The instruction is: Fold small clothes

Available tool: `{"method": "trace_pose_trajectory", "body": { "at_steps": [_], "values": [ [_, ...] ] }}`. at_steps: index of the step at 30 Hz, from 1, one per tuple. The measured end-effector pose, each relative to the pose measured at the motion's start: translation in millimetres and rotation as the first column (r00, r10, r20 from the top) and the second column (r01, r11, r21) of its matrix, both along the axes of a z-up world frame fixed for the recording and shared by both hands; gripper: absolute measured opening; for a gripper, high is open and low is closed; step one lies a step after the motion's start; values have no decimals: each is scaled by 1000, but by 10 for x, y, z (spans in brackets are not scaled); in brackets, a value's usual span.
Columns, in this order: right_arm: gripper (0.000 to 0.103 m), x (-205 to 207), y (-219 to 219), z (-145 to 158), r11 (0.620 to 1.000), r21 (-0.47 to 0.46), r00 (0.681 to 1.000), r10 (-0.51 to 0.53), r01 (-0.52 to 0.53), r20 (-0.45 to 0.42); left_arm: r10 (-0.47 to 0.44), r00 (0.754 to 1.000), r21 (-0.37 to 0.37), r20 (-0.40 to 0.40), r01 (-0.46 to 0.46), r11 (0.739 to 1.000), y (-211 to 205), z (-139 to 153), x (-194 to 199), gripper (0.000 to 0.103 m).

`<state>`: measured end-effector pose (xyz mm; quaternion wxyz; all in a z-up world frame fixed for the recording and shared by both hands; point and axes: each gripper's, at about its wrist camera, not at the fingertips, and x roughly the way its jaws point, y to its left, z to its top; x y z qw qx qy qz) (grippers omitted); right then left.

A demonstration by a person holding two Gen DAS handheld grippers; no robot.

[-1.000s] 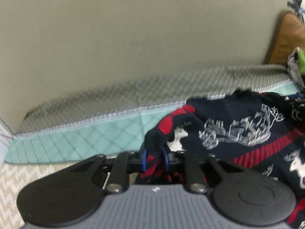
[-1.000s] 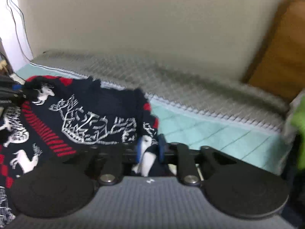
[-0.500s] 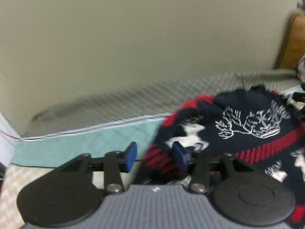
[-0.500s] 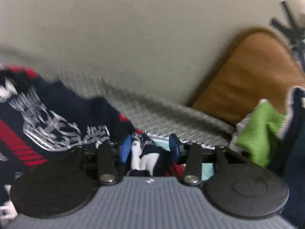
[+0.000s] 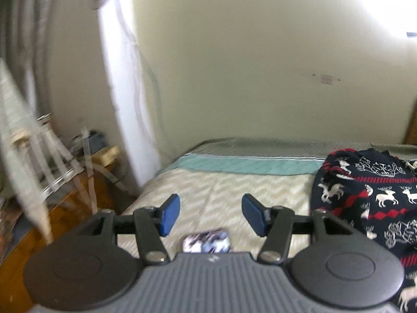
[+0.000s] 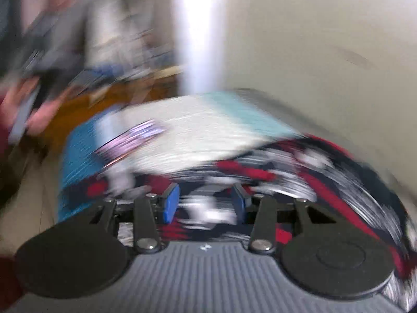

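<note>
A navy sweater (image 5: pixel 370 200) with red bands and white reindeer lies spread on the bed (image 5: pixel 221 182), at the right of the left wrist view. My left gripper (image 5: pixel 211 215) hovers over bare chevron bedspread to the left of the sweater. Its jaws are opening and nothing is between the blue pads (image 5: pixel 169 215). The right wrist view is heavily blurred. My right gripper (image 6: pixel 206 203) stands open just above the sweater (image 6: pixel 312 172); the fabric shows beneath the gap and the pads do not press on it.
A small flat patterned item (image 5: pixel 206 242) lies on the bedspread just under the left gripper, and shows again as a blurred patch (image 6: pixel 130 140). The bed's left edge drops to a wooden table (image 5: pixel 39 224) with a white rack. A blurred hand (image 6: pixel 23 114) is at far left.
Both grippers were shut on edges of the sweater and have let go, opening their jaws. Both swung quickly left; the left one now looks over bare bedspread, with the sweater lying at its right.
</note>
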<state>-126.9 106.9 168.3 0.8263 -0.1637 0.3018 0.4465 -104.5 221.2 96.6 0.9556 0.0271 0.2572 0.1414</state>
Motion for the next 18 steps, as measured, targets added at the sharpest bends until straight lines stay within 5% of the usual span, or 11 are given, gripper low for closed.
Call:
{"method": "trace_pose_trajectory", "body": {
  "at_steps": [4,6,8,10,12,15,18],
  "values": [
    [75,-146,761,-351,966,-200,969,197,-165,152,25,999,8,23,-25,1000,44,-28,-326,54],
    [76,-31,1018,-555,941,-284,954,241,-185,176,22,998,22,52,-23,1000,99,-10,-499,57],
    [66,118,1196,-731,921,-330,961,255,-206,112,27,996,37,81,-30,999,149,4,-618,58],
    [18,345,1231,-650,932,-284,969,244,-225,35,48,993,38,107,-52,998,218,35,-691,58],
    [14,467,1296,-511,960,-224,982,182,-167,46,80,988,24,135,-84,996,340,97,-750,58],
    [12,798,1245,-20,1000,9,999,20,-20,40,144,976,-10,166,-145,989,505,159,-746,58],
    [12,1210,759,556,926,326,980,-199,190,-5,174,973,-69,152,-165,984,591,151,-610,57]
  ]
}}
